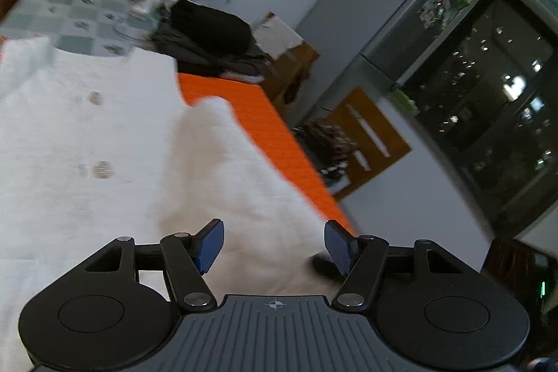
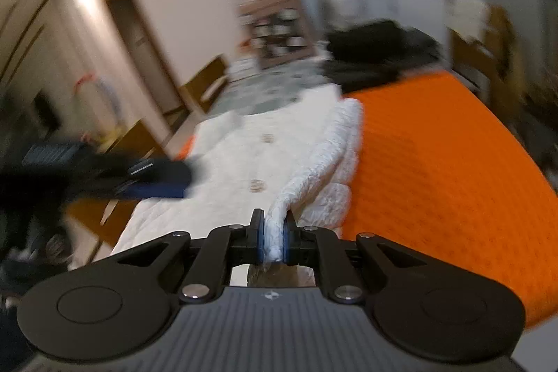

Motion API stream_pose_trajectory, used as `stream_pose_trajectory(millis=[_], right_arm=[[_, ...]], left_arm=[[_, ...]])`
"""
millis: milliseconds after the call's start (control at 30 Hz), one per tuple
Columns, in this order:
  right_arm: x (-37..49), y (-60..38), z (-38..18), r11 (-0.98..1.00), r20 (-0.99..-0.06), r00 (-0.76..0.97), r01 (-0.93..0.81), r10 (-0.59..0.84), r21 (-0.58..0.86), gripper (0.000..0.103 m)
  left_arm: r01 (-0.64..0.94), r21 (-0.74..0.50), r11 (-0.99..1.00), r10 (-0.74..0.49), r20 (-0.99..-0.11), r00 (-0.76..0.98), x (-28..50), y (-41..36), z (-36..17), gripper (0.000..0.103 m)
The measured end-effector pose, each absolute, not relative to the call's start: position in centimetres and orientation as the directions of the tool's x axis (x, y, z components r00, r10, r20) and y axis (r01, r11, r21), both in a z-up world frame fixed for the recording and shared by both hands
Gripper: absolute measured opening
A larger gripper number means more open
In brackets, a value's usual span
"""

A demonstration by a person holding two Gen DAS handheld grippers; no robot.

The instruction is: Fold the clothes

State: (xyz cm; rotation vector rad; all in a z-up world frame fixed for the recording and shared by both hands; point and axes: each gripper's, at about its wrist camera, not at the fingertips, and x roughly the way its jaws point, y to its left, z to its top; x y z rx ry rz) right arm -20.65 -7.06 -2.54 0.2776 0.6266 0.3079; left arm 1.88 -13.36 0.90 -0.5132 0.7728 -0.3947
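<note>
The right gripper (image 2: pixel 273 241) has its jaws clenched on a bunched sleeve (image 2: pixel 324 162) of the white jacket (image 2: pixel 244 156). The left gripper (image 1: pixel 273 246) hangs above the jacket with its jaws apart and nothing between them.

The jacket lies flat on the orange cloth (image 2: pixel 436 162) that covers the desk, reaching from the right gripper toward 12 o'clock. It looks like the sleeve fold is the step in hand. Next, I think the sleeve has to go over toward 10 o'clock and land flat on the jacket's middle (the free gripper could press the body down).

The jacket is puffy and quilted, with small round snaps (image 2: pixel 257 185). The orange cloth is bumpy like a waffle. A dark pile of clothes (image 2: pixel 376 54) sits at 1 o'clock.
</note>
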Motion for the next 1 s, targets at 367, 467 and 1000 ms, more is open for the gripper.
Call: stream_pose_trajectory(millis=[367, 467, 1000], right_arm=[[-18.6, 2.5, 0.8, 0.815, -0.562, 0.633, -0.563, 0.532, 0.138, 0.011], [-18.3, 5.2, 1.3, 0.759, -0.572, 0.581, -0.64, 0.578, 0.116, 0.011], [-15.6, 17.4, 0.8, 0.581, -0.607, 0.359, -0.785, 0.709, 0.215, 0.011]], left_arm=[[-0.043, -0.491, 0.87, -0.352, -0.68, 0.643, 3.6, -9.9, -0.7, 0.066], [-0.12, -0.472, 0.874, -0.299, -0.715, 0.632, 3.2, -7.0, -1.6, 0.065], [-0.216, -0.325, 0.921, -0.096, -0.725, 0.683, -2.6, 5.5, -2.8, 0.015]])
